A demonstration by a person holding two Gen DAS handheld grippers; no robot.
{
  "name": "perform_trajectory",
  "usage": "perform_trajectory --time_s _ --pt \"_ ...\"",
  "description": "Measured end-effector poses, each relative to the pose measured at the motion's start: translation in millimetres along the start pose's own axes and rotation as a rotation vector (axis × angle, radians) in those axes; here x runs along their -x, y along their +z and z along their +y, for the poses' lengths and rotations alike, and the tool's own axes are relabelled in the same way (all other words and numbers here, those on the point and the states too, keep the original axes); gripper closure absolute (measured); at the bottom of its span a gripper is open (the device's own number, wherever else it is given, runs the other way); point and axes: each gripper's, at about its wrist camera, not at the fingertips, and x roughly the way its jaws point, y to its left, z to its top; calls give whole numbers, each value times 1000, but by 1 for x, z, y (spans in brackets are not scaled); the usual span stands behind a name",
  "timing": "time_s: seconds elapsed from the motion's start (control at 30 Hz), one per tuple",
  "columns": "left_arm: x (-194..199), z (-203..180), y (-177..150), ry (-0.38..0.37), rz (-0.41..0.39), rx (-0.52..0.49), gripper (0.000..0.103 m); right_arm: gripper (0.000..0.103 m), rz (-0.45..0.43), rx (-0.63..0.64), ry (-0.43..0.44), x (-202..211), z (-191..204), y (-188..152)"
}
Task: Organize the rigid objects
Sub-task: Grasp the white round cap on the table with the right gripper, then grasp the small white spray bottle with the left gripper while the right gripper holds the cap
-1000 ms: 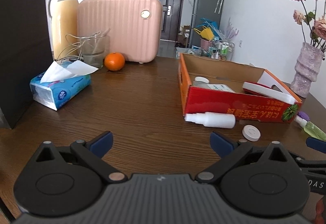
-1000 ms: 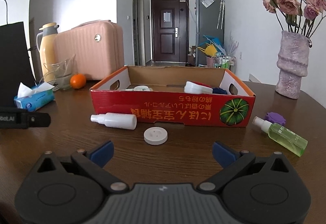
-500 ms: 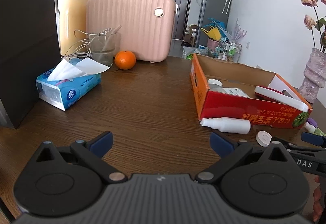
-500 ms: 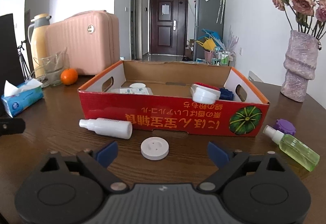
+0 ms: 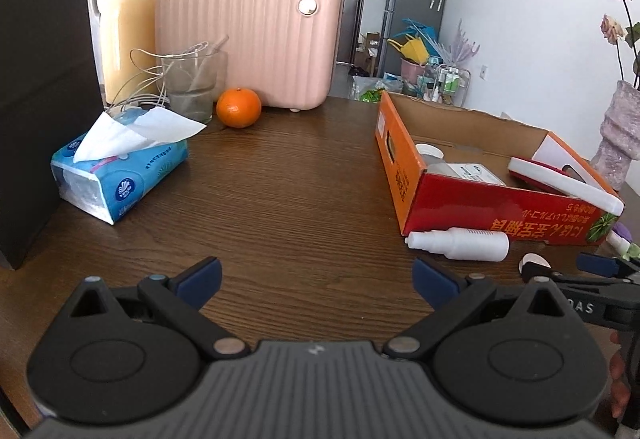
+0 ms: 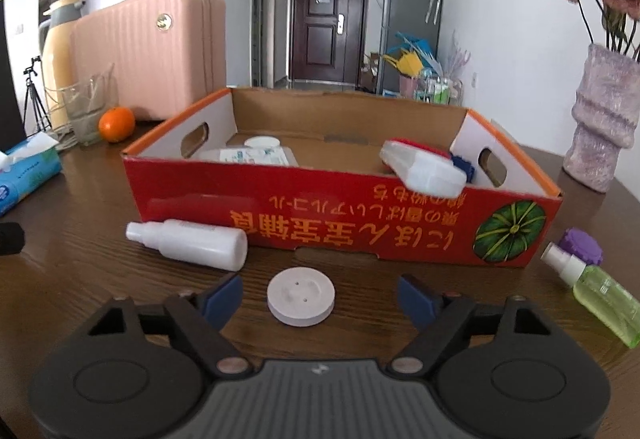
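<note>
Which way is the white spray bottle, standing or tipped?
Tipped. The white spray bottle lies on its side on the table, nozzle pointing left, just outside the red cardboard box.

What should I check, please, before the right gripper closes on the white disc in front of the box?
1. Right gripper open: ok.
2. White disc between its fingers: ok, slightly left of centre.
3. White bottle apart from the disc: ok.
4. Fingers low enough to grip the disc: cannot tell.
5. Free floor in the red box for the disc: ok.
6. Left gripper open, holding nothing: ok.
</note>
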Motion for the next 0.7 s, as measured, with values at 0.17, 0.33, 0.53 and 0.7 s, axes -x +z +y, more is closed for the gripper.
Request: perform_trajectory --time_s 0.17,0.33,0.53,0.7 --pt "1 1 -1 -3 1 6 0 25 7 -10 11 -5 -1 2" --pt "4 3 -1 -6 -3 17 0 36 30 0 19 -13 2 2" --pt "3 2 -2 -6 0 16 0 58 27 4 44 -12 3 1" --pt "2 2 -3 -11 8 16 0 64 23 4 55 -10 4 0"
